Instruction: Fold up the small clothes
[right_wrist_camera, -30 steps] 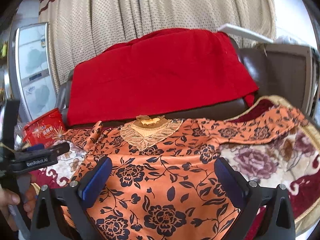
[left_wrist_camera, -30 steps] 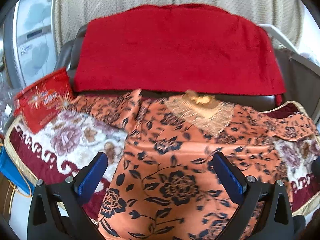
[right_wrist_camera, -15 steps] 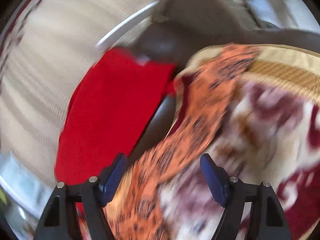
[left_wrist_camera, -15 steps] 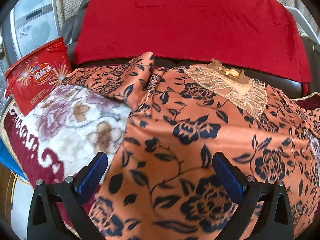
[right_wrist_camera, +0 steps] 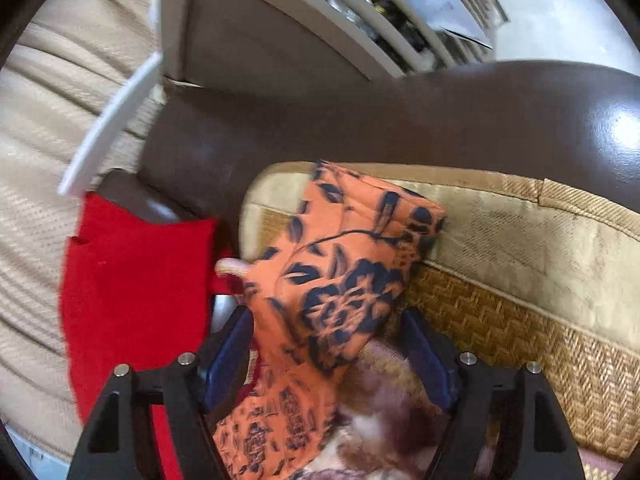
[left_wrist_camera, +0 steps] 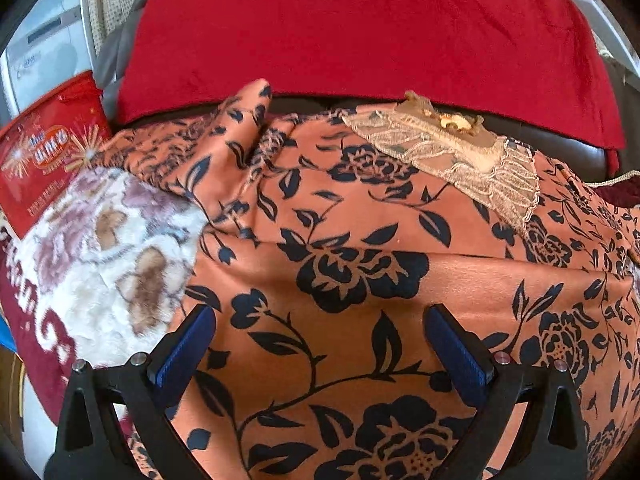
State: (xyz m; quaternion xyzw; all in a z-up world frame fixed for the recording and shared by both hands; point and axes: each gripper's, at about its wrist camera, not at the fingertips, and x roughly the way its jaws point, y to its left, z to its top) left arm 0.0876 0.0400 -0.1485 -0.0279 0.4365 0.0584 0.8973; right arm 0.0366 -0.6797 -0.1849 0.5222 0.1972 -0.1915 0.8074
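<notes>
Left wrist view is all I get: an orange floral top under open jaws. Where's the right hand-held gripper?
Observer: The right hand-held gripper is at the sleeve end of that top, beside the sofa's brown armrest.
Operator: Clamped on it?
Observer: No. Its jaws have just been closing, and the sleeve end lies between them, but a gap shows beside the right pad, so nothing is pinched.
Operator: What's the sleeve lying on?
Observer: Its tip rests on the pale border of a woven straw mat, against the armrest.
</notes>
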